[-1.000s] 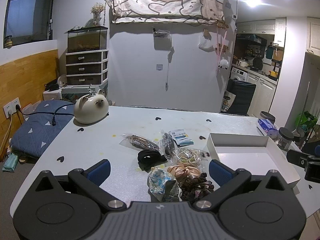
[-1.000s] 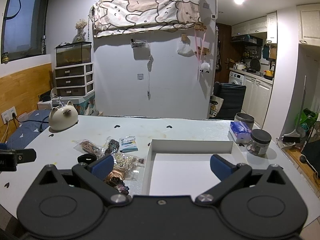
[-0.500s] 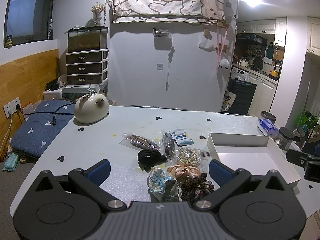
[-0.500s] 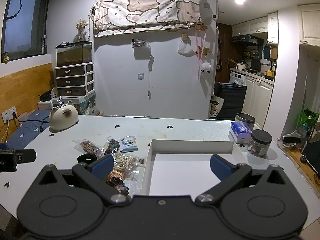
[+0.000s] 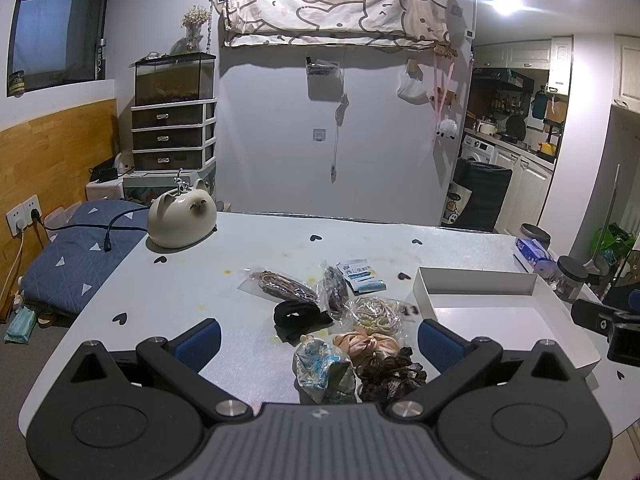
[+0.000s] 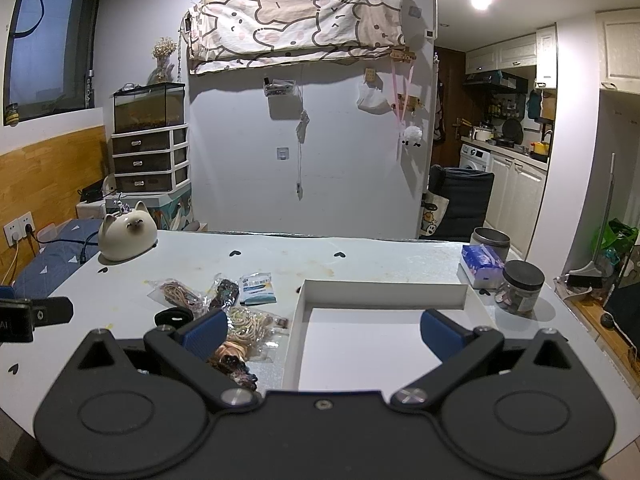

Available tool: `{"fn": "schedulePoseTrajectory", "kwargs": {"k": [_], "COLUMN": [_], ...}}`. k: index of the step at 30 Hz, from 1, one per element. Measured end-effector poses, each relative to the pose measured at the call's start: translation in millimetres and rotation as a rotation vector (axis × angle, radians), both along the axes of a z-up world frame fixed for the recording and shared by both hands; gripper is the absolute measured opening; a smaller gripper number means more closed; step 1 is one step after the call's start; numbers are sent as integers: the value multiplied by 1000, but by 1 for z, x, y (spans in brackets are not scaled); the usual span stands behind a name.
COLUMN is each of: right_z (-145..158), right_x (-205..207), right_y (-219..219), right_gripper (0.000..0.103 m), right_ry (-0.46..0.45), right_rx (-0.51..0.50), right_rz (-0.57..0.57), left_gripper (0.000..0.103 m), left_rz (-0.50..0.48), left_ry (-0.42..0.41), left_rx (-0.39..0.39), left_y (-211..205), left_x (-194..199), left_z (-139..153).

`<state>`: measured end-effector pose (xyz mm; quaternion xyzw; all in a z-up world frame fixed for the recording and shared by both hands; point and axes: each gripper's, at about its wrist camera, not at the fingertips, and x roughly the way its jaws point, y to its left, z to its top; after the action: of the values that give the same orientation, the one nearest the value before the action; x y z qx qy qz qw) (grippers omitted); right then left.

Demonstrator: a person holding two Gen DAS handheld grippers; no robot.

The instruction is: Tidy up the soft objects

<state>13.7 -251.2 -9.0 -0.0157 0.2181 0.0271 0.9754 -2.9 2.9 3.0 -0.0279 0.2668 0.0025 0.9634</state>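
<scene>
White and bare, the shallow tray (image 6: 376,344) fills the lower centre of your right wrist view, and nothing soft has gone into it. Compared with a second ago almost nothing has changed: both views show the same table, the same pile, the same wide-set fingers, so by every sign the sorting has not begun. Your left gripper (image 5: 318,338) hovers low in its frame with jaws spread and nothing between them, aimed over the pile of soft objects (image 5: 348,332) at lower centre. Your right gripper (image 6: 324,330) is likewise spread and empty, pointed at the tray. The left view gives you the pile in full: a black band (image 5: 298,316), a peach scrunchie (image 5: 366,340), a blue-patterned scrunchie (image 5: 324,370), a dark lacy one (image 5: 390,374), and clear packets of hair ties (image 5: 374,312) further up. In the right view the blue pad (image 6: 206,330) of the left-side finger hides much of that heap at lower left. In return it shows the tray's whole floor, and the lidded jar (image 6: 520,286) and tissue pack (image 6: 482,266) at right, just beyond the tray's far right corner. The cat-shaped ceramic pot (image 5: 182,220) sits well apart, left of centre in that frame. A first pick from the near edge of the pile looks the likely opening move.
</scene>
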Motion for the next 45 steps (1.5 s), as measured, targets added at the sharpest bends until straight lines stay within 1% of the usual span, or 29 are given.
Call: {"fn": "schedulePoseTrajectory", "kwargs": {"k": [23, 25, 34, 38, 45], "right_z": [0, -1, -1, -6, -18], "right_x": [1, 2, 28, 44, 75], "right_y": [1, 1, 2, 5, 15], "right_gripper": [103, 103, 103, 103, 103], "right_ry": [-1, 1, 18, 34, 79], "right_rx": [1, 2, 4, 8, 2], "right_rz": [0, 5, 18, 38, 101], "left_gripper": [103, 103, 103, 103, 103], "left_rz": [2, 5, 19, 26, 46], "left_ry": [2, 5, 23, 36, 112], "left_rx": [-3, -4, -11, -15, -39], "left_y": [0, -2, 1, 4, 8], "left_x": [0, 7, 28, 37, 60], "left_z": [0, -6, -9, -13, -28]}}
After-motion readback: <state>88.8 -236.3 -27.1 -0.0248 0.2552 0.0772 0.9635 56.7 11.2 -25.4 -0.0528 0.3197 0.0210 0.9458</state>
